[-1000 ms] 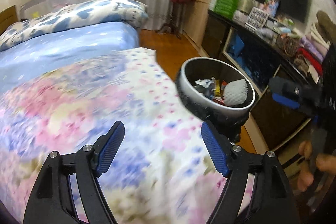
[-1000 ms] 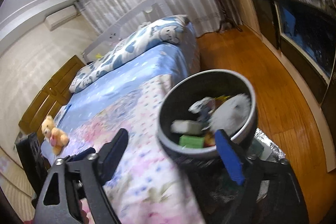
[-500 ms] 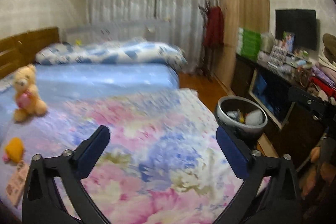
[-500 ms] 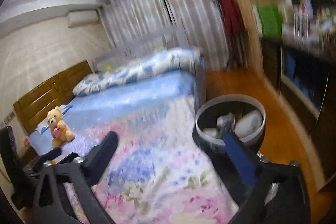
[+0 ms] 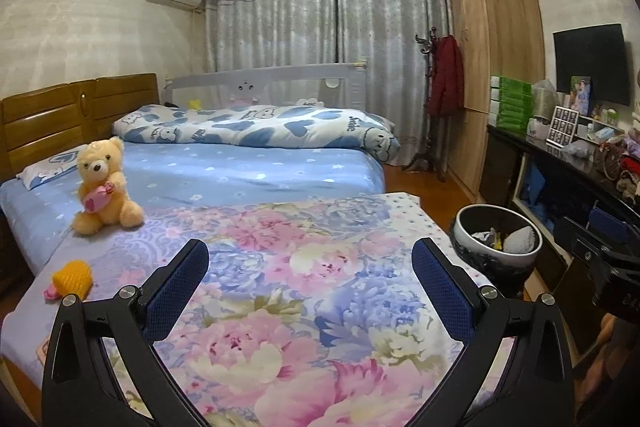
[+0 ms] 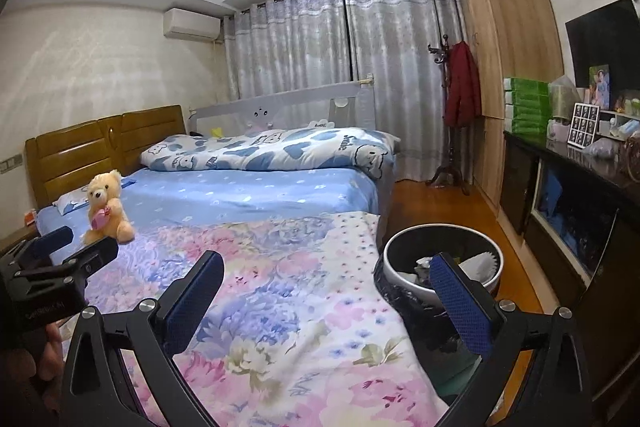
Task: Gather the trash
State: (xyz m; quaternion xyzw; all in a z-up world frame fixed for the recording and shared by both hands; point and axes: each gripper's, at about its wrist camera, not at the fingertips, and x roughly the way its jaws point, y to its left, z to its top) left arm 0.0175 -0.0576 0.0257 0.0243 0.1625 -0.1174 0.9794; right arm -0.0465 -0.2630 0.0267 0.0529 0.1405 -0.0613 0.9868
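Note:
A round trash bin point(image 5: 496, 245) with a black liner stands on the floor by the bed's right edge and holds wrappers and a white foam net; it also shows in the right wrist view point(image 6: 440, 267). A yellow foam net point(image 5: 73, 277) and a pink scrap lie on the floral quilt at the left. My left gripper point(image 5: 310, 281) is open and empty over the quilt. My right gripper point(image 6: 328, 297) is open and empty, its right finger in front of the bin.
A floral quilt point(image 5: 280, 287) covers the near bed. A teddy bear point(image 5: 104, 183) sits on the blue sheet. A dark cluttered cabinet point(image 5: 560, 171) lines the right wall. A wardrobe point(image 6: 500, 47) and coat rack point(image 6: 456, 99) stand behind. Wood floor point(image 6: 436, 203) runs between.
Both grippers have pulled back and tilted up from the bin, so the whole bedroom shows. The bin now looks smaller and farther. Both grippers stay open.

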